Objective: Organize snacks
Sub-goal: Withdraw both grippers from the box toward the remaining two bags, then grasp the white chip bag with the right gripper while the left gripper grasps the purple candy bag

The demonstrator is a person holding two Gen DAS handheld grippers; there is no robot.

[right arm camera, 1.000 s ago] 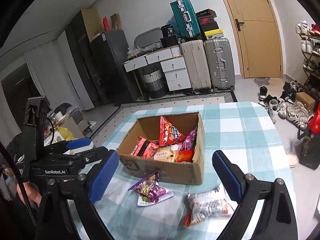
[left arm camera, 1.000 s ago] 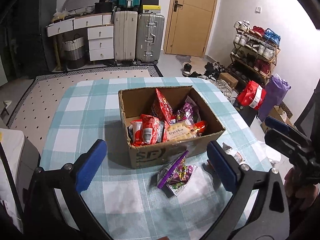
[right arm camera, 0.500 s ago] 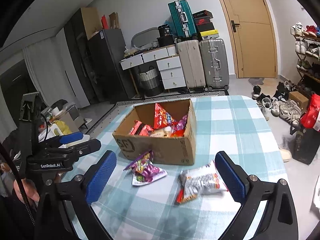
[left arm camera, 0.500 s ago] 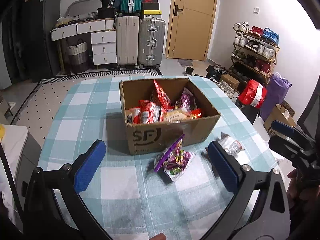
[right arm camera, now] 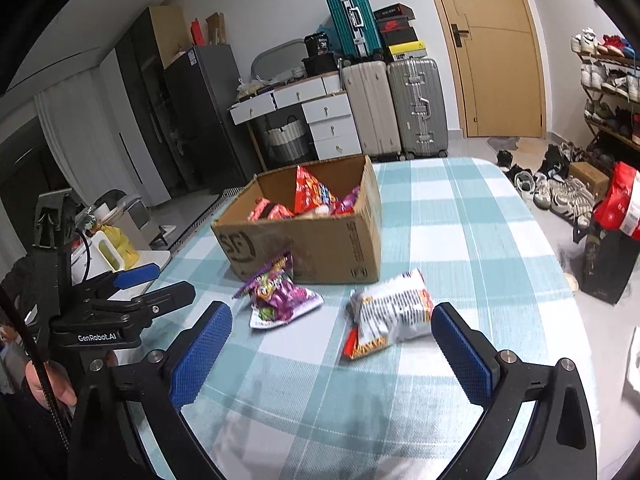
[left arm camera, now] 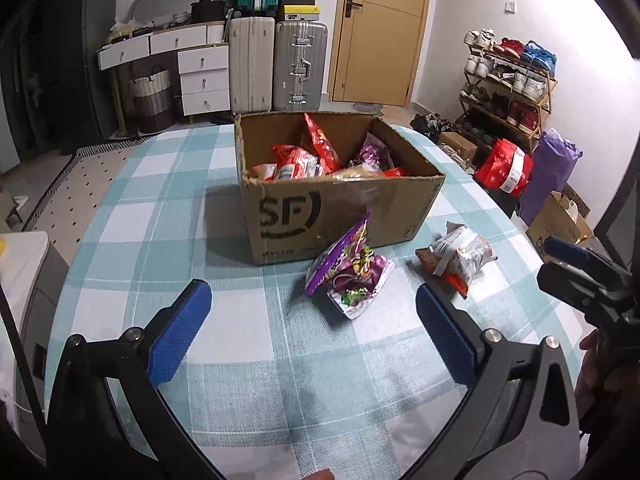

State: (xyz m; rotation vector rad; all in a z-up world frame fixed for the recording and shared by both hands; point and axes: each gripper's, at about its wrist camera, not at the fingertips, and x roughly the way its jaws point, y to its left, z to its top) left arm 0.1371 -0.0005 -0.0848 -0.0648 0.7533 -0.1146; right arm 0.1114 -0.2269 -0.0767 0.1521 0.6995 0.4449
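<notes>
Both claws hover spread and empty above the checked desk (left arm camera: pixel 120 220). Ahead of the left claw (left arm camera: pixel 312 320) lies a purple candy bag (left arm camera: pixel 352 272) touching the SF cardboard box (left arm camera: pixel 340 208) of snacks. Only its view shows a purple sack by the shoe rack. The right claw (right arm camera: pixel 332 340), its jaws having just widened with nothing between them, faces a silver snack packet (right arm camera: pixel 392 312); only its view shows a dark fridge.

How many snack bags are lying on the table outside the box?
2: a purple bag leaning on the box front, and a silver bag beside it.
</notes>
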